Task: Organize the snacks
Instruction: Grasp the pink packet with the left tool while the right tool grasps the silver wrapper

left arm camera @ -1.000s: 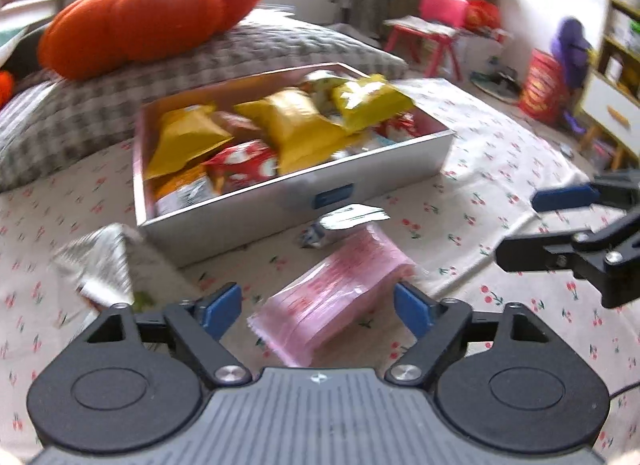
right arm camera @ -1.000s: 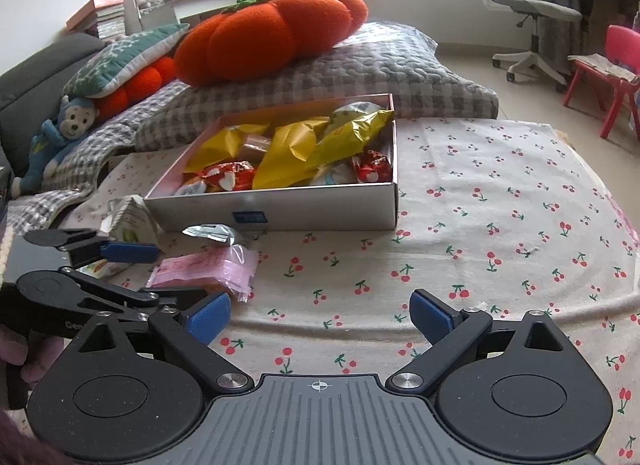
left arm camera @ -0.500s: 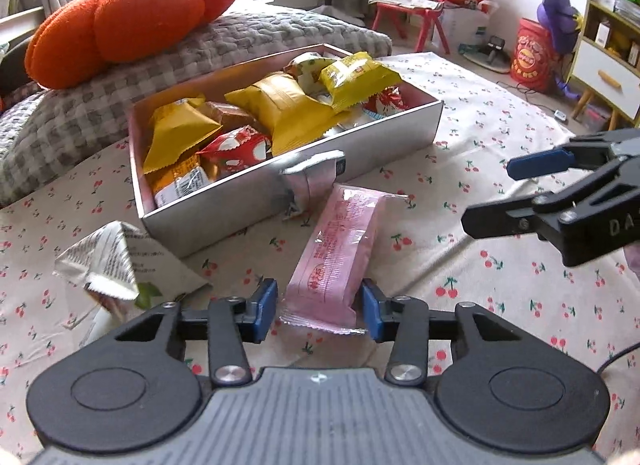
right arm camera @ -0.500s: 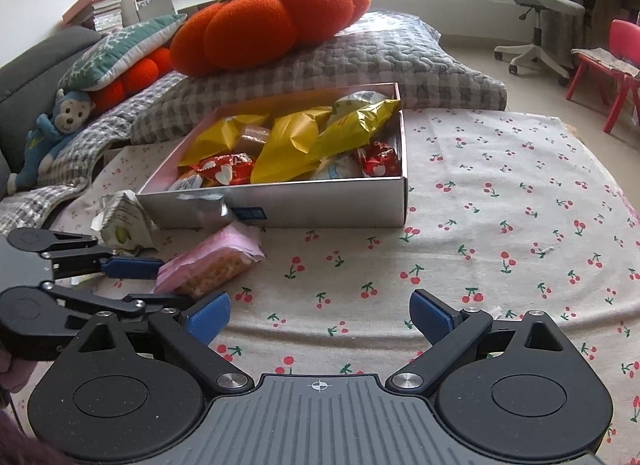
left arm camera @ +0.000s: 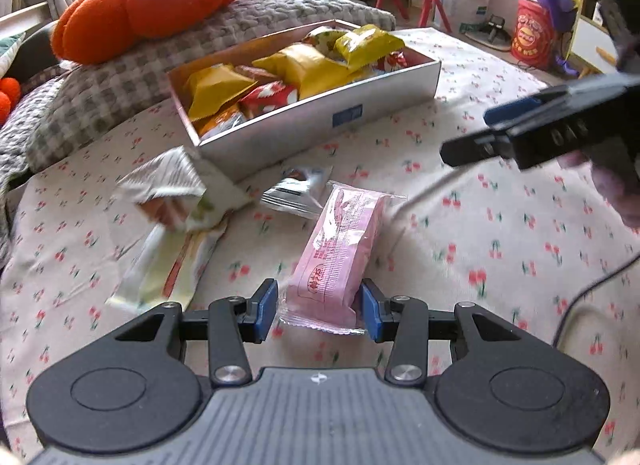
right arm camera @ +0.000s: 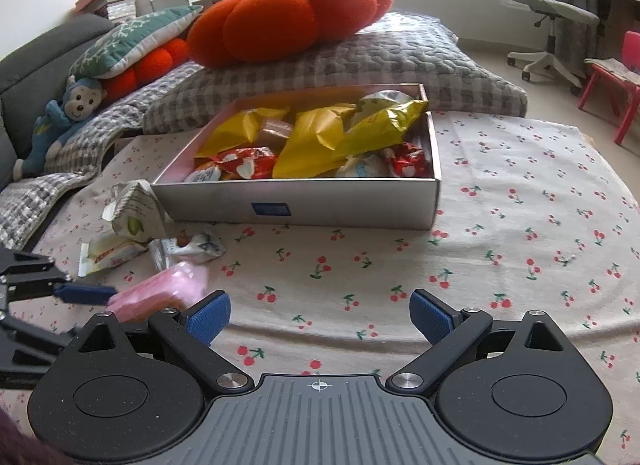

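My left gripper [left arm camera: 318, 309] is shut on the near end of a pink snack packet [left arm camera: 340, 253], which points away from me along the fingers. In the right wrist view the pink packet [right arm camera: 160, 293] hangs low at the left, a little above the cherry-print cloth. The silver box [left arm camera: 304, 125] beyond it holds several yellow and red snack bags [right arm camera: 320, 137]. Low over the cloth, my right gripper [right arm camera: 320, 313] stands open and holds nothing; it also shows at the right of the left wrist view [left arm camera: 492, 131].
Loose on the cloth left of the box lie a white-green packet [left arm camera: 172, 189], a small silver packet [left arm camera: 296, 189] and a pale yellow wrapper [left arm camera: 168, 265]. An orange pumpkin cushion [right arm camera: 288, 17] on a grey checked pillow [right arm camera: 360, 61] stands behind the box.
The left jaws closed on the pink packet, which turned lengthwise, and the gripper drew back from the box with it. The right gripper stayed in place and open.
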